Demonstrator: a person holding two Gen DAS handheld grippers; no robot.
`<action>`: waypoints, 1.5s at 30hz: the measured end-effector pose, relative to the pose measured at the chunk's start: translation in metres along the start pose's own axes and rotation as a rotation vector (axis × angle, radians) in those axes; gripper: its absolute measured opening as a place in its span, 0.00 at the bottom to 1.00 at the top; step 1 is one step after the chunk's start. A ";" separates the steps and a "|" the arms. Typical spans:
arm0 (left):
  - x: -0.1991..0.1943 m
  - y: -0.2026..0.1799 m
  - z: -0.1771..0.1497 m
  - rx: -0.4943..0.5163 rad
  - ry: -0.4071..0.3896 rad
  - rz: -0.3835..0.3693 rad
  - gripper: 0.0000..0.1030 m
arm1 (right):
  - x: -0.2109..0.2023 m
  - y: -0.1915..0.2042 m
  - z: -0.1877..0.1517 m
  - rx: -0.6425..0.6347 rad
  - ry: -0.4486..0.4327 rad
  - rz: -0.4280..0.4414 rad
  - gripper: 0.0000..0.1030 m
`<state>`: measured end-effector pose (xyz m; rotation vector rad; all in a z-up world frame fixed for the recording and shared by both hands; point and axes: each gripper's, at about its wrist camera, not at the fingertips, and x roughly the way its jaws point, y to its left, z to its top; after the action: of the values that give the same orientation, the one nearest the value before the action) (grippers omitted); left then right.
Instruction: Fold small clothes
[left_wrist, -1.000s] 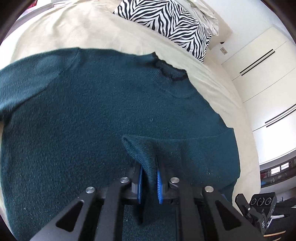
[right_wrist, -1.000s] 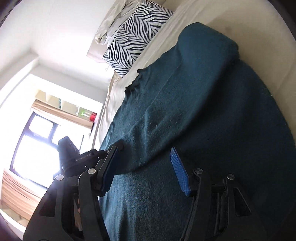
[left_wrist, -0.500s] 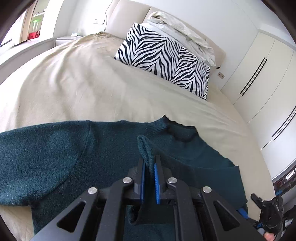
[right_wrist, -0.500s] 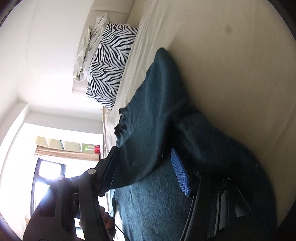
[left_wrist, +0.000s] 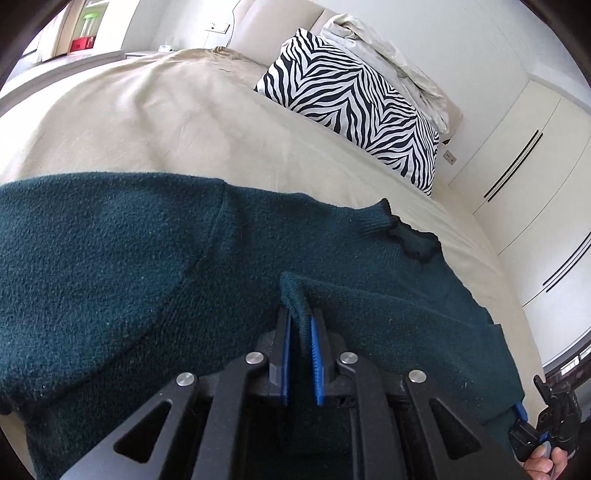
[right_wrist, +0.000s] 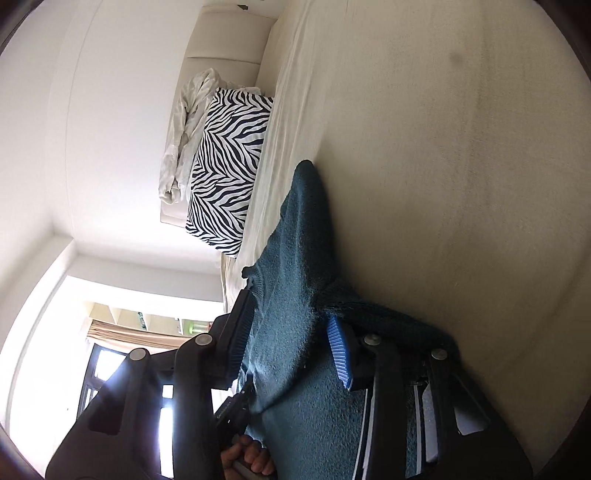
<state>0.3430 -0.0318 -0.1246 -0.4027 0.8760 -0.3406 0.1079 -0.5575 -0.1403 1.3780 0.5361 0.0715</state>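
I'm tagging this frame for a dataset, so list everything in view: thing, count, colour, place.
sweater: one, dark teal, spread on the bed, one edge lifted
bed: one, beige cover, under the sweater
pillow: one, black and white zebra stripes, at the head of the bed
crumpled linen: one heap, off-white, behind the pillow
headboard: one, cream, against the wall
wardrobe: one, white doors with dark handles, right of the bed
window: one, bright, dark frame, far side of the room
left gripper: one, black with blue pads, shut on a sweater fold
right gripper: one, black with blue pads, jaws just closing around the sweater edge, pads not yet pressing
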 end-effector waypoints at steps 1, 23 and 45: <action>0.001 0.003 0.001 -0.014 0.002 -0.017 0.13 | -0.004 0.002 -0.001 0.007 -0.007 -0.013 0.37; 0.007 0.000 -0.004 0.017 -0.030 0.006 0.14 | 0.086 0.040 0.052 -0.220 0.281 -0.080 0.43; -0.204 0.178 0.004 -0.484 -0.216 0.034 0.75 | -0.102 0.069 -0.093 -0.384 0.227 -0.191 0.47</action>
<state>0.2464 0.2149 -0.0703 -0.8550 0.7471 -0.0462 -0.0016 -0.4946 -0.0508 0.9443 0.7973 0.1689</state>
